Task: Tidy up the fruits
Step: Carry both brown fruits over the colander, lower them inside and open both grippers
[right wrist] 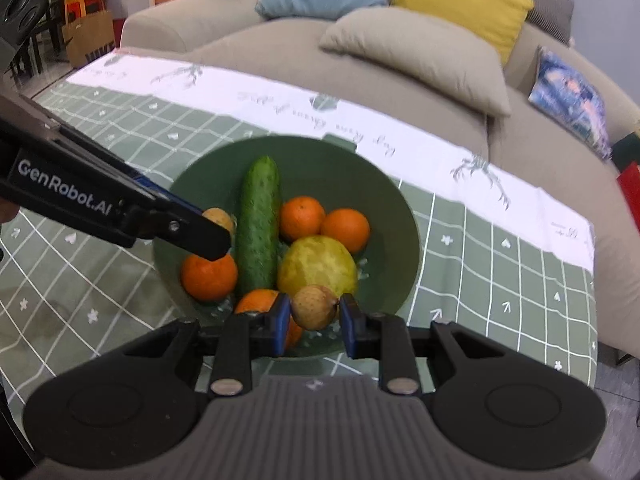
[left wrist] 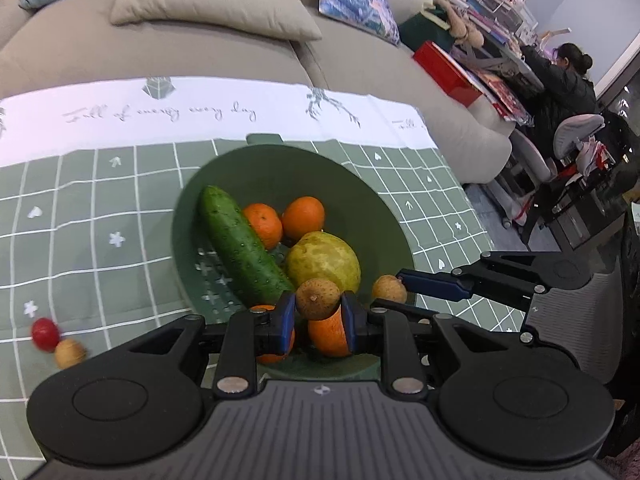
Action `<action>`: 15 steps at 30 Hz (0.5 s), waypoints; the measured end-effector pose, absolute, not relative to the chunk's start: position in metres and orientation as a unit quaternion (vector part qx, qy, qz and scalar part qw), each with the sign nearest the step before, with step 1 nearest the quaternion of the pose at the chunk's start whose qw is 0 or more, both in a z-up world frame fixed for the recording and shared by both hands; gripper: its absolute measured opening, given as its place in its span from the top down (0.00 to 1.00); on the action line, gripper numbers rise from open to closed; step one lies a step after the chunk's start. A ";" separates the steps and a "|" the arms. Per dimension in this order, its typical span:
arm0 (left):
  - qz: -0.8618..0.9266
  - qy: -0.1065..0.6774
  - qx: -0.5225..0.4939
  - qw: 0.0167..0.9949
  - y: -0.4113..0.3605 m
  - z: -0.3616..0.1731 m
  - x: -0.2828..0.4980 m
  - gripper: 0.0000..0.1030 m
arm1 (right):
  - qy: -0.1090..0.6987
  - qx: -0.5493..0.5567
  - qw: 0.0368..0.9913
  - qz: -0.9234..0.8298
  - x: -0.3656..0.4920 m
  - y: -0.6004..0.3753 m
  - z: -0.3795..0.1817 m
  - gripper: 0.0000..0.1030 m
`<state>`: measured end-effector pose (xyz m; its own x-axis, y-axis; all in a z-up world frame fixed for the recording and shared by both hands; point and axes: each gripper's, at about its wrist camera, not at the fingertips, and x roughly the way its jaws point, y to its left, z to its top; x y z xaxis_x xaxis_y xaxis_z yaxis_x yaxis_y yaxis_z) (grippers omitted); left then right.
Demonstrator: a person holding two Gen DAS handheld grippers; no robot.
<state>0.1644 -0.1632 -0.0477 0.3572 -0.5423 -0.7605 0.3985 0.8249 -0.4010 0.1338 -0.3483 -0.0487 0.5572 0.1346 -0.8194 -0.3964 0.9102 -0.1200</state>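
"GenRobot.AI" on left gripper [right wrist: 224,222]

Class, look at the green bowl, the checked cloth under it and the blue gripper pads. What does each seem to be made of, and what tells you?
Bowl: probably moulded plastic, matt; even colour, smooth wall, cut-out holes in the base.
Cloth: likely woven fabric or a coated sheet, flat finish; printed grid and lettering, slight ripples.
Pads: perhaps rubber or soft plastic, matt blue; set on hard black fingers.
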 end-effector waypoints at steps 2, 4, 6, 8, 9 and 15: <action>-0.284 0.492 -0.061 0.821 -0.170 -0.051 0.168 0.74 | 0.454 -0.152 0.864 0.155 0.139 -0.350 -0.053 0.78; -0.287 0.493 -0.043 0.820 -0.176 -0.053 0.170 0.74 | 0.462 -0.160 0.858 0.159 0.144 -0.350 -0.055 0.78; -0.288 0.497 -0.036 0.818 -0.180 -0.057 0.172 0.74 | 0.467 -0.165 0.853 0.163 0.147 -0.350 -0.057 0.78; -0.286 0.505 -0.036 0.813 -0.181 -0.062 0.175 0.74 | 0.472 -0.170 0.849 0.167 0.149 -0.349 -0.059 0.78; -0.285 0.509 -0.036 0.812 -0.182 -0.064 0.176 0.74 | 0.475 -0.172 0.847 0.168 0.150 -0.348 -0.061 0.78; -0.284 0.514 -0.036 0.808 -0.183 -0.071 0.177 0.74 | 0.482 -0.183 0.840 0.169 0.156 -0.347 -0.064 0.78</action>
<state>0.1770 -0.1831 -0.0708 0.3096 -0.4966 -0.8109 0.4216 0.8360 -0.3511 0.1557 -0.3471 -0.0644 0.4790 0.1077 -0.8712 -0.4598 0.8762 -0.1446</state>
